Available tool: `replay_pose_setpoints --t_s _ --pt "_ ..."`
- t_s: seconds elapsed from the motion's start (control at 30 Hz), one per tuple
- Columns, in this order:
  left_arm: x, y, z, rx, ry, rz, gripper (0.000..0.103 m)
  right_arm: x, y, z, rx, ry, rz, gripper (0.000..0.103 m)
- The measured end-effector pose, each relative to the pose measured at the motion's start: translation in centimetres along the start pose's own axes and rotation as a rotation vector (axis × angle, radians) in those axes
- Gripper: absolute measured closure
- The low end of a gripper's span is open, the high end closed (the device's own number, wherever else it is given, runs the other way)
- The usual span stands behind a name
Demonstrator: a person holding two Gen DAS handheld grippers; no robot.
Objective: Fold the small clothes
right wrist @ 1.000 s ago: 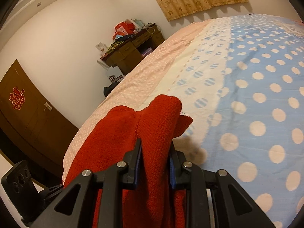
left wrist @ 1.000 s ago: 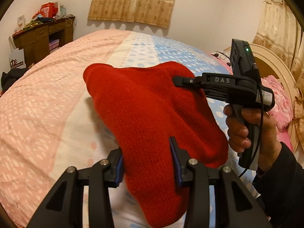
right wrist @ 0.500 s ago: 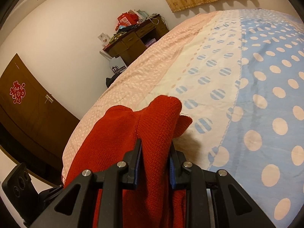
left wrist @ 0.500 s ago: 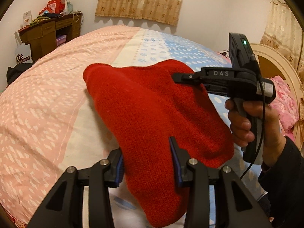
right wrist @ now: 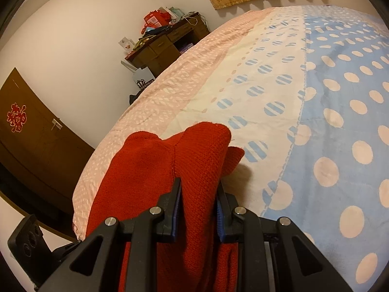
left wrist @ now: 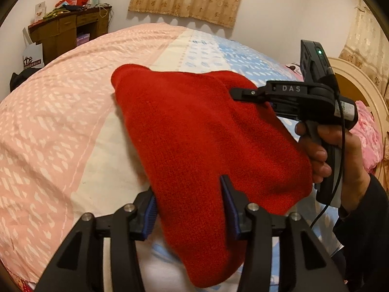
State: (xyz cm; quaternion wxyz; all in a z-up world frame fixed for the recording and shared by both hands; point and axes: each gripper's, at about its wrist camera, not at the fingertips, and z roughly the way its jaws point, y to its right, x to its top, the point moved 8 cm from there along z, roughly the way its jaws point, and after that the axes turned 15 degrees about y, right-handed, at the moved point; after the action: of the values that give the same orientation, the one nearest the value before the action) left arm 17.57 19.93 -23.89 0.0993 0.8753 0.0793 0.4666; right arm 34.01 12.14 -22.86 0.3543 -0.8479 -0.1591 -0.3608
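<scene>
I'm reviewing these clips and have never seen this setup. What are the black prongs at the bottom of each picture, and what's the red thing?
No robot here: a person holds a two-finger gripper in each hand, each carrying a forward-looking fisheye camera. The prongs are the left gripper and right gripper. The left view also shows the right tool and the hand holding it. Both hold one red knitted garment above the patterned bedspread. The right is clamped on a bunched edge; the left jaws are opening, cloth between them.

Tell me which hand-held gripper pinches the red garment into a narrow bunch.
The right hand-held gripper: the red garment is squeezed narrow between its pads. The left hand-held gripper has jaws that are opening, with the cloth lying wide between them.
</scene>
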Motion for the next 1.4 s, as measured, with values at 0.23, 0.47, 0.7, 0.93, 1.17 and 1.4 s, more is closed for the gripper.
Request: replay_pose_setpoints --t_s 0.23,0.47,0.7,0.93,1.17,1.4 --pt "1.0 -0.4 -2.0 0.045 0.044 0.037 0.043 0.4 -0.3 -1.2 -0.04 0.031 -0.043 0.073" --pt "3.0 -1.5 -3.0 0.113 0.125 0.056 0.023 1.8 -3.6 -6.8 0.054 0.144 -0.071 0.061" --pt "1.1 -3.0 -0.9 0.167 0.071 0.03 0.014 -3.5 -5.8 -6.6 0.152 0.012 -0.084 0.061" --pt "0.6 -3.2 -2.1 0.178 0.073 0.018 0.006 -5.2 -3.3 -6.0 0.099 -0.017 -0.02 0.061" --pt "1.9 -1.7 -5.1 0.189 0.145 0.056 0.006 -4.0 -4.6 -10.2 -0.101 0.141 -0.138 0.049" --pt "4.5 0.6 -8.4 0.136 0.245 0.065 0.003 -2.9 -7.6 -15.0 -0.24 0.271 -0.26 0.031"
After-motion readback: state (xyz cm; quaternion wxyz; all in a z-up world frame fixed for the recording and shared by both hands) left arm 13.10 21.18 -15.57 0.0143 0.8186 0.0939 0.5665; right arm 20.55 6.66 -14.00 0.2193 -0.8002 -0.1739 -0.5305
